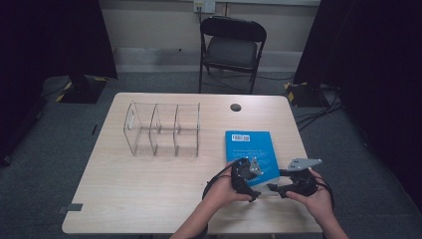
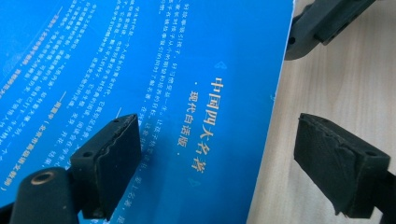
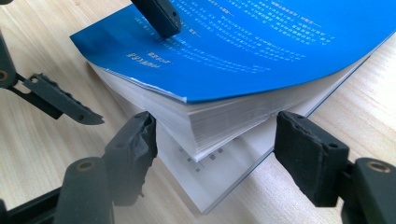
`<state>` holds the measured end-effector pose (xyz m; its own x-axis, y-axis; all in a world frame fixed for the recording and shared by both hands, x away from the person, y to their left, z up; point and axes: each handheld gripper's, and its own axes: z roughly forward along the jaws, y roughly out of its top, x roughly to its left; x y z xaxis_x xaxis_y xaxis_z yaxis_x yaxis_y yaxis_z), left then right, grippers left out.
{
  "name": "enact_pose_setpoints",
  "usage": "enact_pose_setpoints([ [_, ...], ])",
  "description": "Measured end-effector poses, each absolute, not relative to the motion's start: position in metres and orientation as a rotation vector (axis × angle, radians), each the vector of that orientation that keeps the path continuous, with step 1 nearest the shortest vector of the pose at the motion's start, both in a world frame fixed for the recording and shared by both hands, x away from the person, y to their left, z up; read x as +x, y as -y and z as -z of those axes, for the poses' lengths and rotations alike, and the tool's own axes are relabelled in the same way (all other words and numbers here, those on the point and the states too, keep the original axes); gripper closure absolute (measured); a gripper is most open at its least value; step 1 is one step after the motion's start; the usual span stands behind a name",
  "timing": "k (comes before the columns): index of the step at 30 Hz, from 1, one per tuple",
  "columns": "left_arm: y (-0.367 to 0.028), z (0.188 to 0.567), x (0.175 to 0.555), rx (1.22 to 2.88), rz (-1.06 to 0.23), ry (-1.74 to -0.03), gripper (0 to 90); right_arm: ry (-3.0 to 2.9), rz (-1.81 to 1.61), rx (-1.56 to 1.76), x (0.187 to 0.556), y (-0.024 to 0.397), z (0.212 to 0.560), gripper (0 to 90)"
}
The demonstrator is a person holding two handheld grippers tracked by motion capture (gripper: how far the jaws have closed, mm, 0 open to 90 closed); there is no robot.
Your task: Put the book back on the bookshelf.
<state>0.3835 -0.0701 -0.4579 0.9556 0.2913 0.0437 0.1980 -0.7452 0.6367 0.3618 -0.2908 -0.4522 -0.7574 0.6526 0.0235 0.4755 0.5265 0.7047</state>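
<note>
A thick book with a blue cover (image 1: 249, 149) lies on the table's right half, printed in white and gold characters (image 2: 205, 121). My left gripper (image 1: 247, 175) hovers open over its near edge, one jaw above the cover and the other above bare wood (image 2: 217, 126). My right gripper (image 1: 278, 188) comes in low from the right, open (image 3: 217, 121), with the book's near corner between its jaws. The cover and most pages (image 3: 224, 116) are raised off the bottom leaves there. One left-gripper jaw sits on or just over the cover at the top of the right gripper view.
A clear acrylic organiser (image 1: 161, 129) with three compartments stands on the left half of the wooden table (image 1: 149, 189). A small dark disc (image 1: 235, 107) sits near the far edge. A black folding chair (image 1: 231, 47) stands behind the table.
</note>
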Motion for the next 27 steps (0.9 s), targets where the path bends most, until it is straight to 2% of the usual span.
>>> enact_pose_setpoints([
  [13, 0.081, 0.464, 0.385, 2.430, -0.252, -0.332, 11.1, -2.509, -1.066, 0.964, 0.361, 0.290, 0.451, 30.5],
  [15, 0.083, 0.467, 0.384, 2.405, -0.299, -0.337, 11.1, -2.506, -1.074, 0.969, 0.361, 0.291, 0.451, 30.6],
  [27, 0.086, 0.469, 0.386, 2.404, -0.341, -0.363, 10.4, -2.489, -1.105, 0.995, 0.361, 0.290, 0.450, 30.8],
])
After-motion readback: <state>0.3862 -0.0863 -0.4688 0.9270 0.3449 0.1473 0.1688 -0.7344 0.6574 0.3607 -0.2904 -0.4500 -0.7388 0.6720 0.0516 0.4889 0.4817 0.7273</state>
